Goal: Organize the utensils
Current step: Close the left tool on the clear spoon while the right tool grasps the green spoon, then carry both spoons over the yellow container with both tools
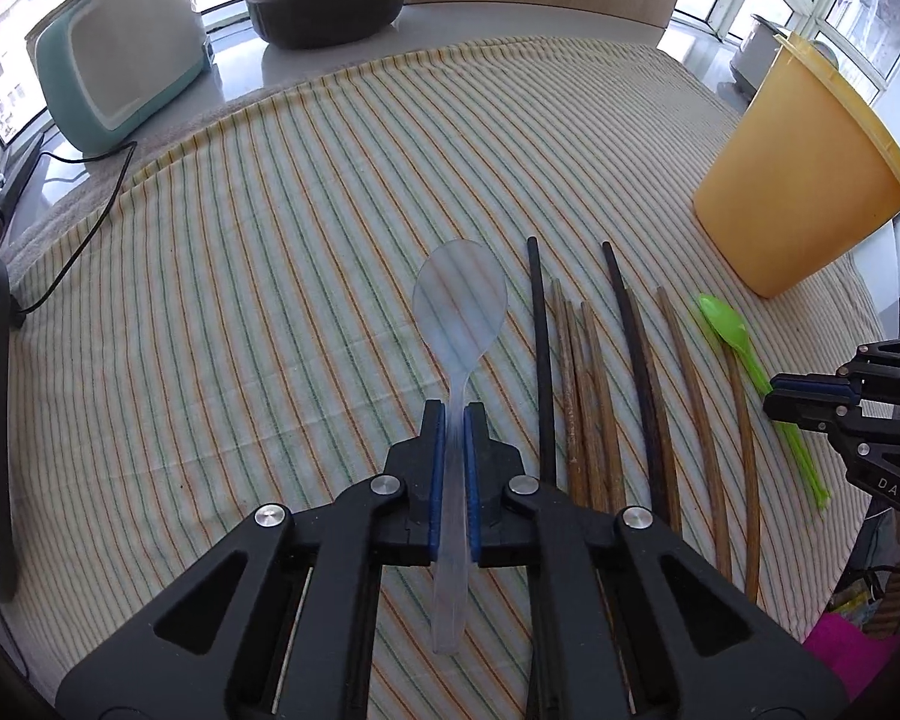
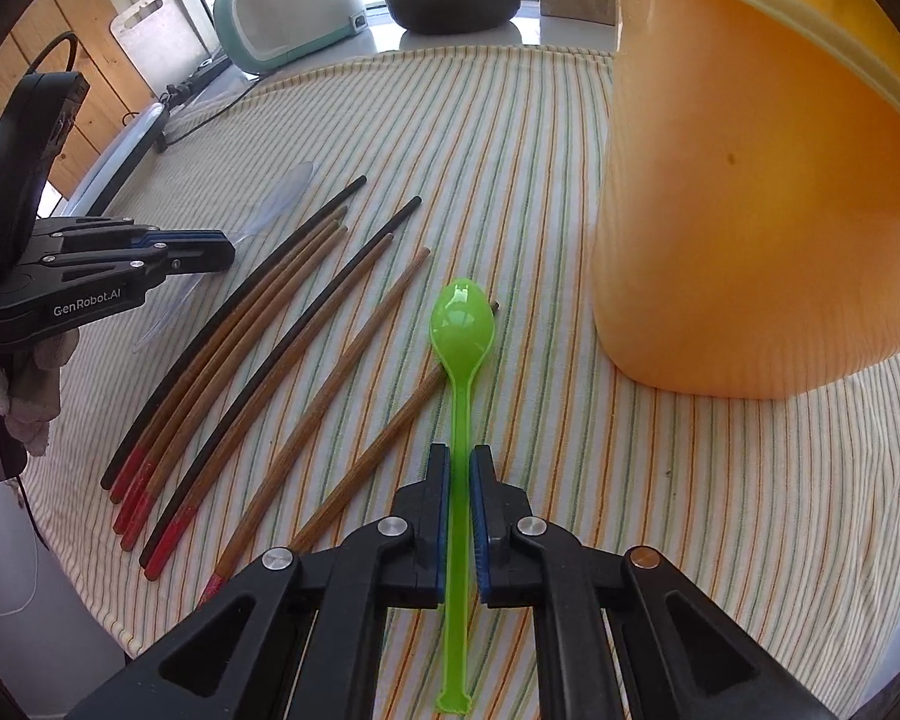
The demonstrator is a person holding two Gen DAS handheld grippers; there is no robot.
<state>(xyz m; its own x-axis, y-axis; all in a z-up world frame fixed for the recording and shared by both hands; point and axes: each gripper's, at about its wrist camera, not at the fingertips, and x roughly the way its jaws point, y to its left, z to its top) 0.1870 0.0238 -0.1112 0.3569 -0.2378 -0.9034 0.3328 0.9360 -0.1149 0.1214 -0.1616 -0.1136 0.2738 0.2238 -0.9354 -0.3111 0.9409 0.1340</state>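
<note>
Clear plastic, our see-through spoon (image 1: 459, 312) sits clamped by its handle in the left tool (image 1: 455, 414), bowl forward over the striped cloth (image 1: 270, 240). The green spoon (image 2: 462, 324) is pinched the same way in the right tool (image 2: 459, 456). We judge both pickups made; next comes carrying them to the yellow tub (image 2: 750, 180) just beside, mouth tilted away. The chopsticks (image 2: 258, 324) lie between, untouched on the table.
</note>
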